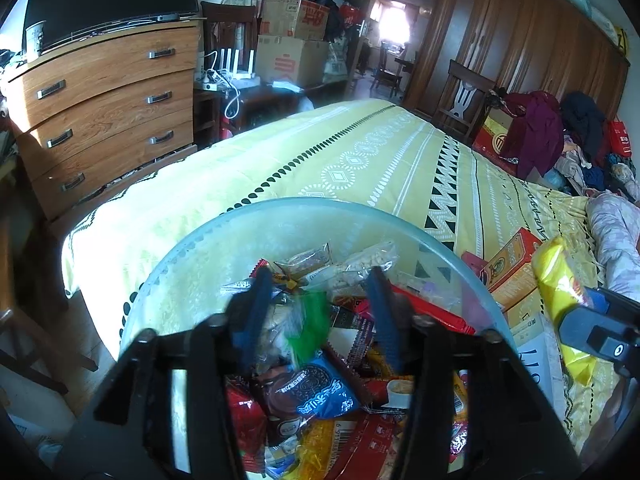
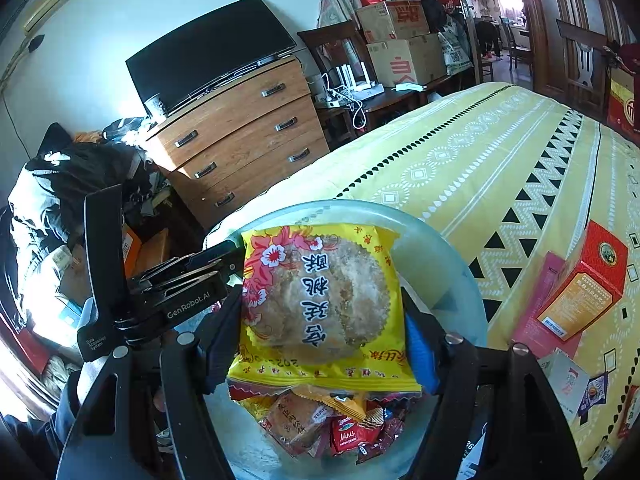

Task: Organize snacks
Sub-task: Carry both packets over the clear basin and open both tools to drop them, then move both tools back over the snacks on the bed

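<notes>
My left camera rides behind my left claw [image 1: 320, 308], looking forward and down along its fingers, close over the glass bowl [image 1: 192, 248] on the bed [image 1: 360, 152]. My right camera does the same behind my right claw [image 2: 324, 312], just as close over that bowl [image 2: 448, 264], from further right. Both views share the bowl, the bed, the dresser [image 1: 108, 112] and the boxes [image 1: 292, 40] beyond. Each view catches the other claw at its edge.

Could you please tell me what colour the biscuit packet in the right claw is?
Yellow, with red flowers; the biscuit packet shows best in the right wrist view.
</notes>
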Available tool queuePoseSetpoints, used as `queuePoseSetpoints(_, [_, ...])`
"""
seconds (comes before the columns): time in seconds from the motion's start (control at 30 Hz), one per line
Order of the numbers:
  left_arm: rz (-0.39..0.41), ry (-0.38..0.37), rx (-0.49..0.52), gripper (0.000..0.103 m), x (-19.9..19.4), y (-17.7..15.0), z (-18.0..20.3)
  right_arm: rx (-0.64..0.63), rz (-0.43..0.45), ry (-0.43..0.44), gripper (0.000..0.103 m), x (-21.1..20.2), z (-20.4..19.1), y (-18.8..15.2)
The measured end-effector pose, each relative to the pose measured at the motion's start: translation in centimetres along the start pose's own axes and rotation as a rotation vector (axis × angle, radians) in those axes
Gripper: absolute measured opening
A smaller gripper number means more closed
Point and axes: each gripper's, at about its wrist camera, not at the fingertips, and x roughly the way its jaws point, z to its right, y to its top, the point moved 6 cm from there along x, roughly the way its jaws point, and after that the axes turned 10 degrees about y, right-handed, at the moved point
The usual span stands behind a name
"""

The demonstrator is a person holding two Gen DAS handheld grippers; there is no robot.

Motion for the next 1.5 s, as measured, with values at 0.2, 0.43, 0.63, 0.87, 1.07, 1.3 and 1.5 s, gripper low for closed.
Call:
queuePoseSetpoints(0.2, [0.009,0.012,-0.007,0.069,0.0,0.2,-0.5,0.005,-0.011,-0.001,0.076,0.3,0.0,-0.2])
queuePoseSetpoints(0.43, [0.007,0.023,-0.014,0.076,0.2,0.2,-1.0,-0.018,0.005,-0.012,0.083,0.2,-0.4,0.1])
queuePoseSetpoints(0.63, [0.02,0.053,-0.015,0.09,0.1,0.4,-1.2,-0.005,-0.008,-0.006,0.085,0.3,-0.3,-0.5])
queuePoseSetpoints(0.87, [0.034,0.094,0.004,0.096,-0.2,0.4,-0.9,-0.001,-0.012,-0.004,0.086,-0.3,-0.6,-1.2])
queuePoseSetpoints(1.07, [0.046,0.104,0.029,0.096,-1.2,0.5,0.0,-0.018,0.004,-0.017,0.087,-1.8,-1.1,-1.9])
queuePoseSetpoints(1.3, [0.111,0.041,0.033,0.096,-4.9,0.8,2.2,-0.072,0.074,-0.083,0.087,-6.2,-1.8,-4.6])
queuePoseSetpoints(1.5, [0.227,-0.182,0.178,0.096,-11.0,-0.6,9.8,-0.062,0.127,-0.232,0.087,-13.3,-0.3,-14.3])
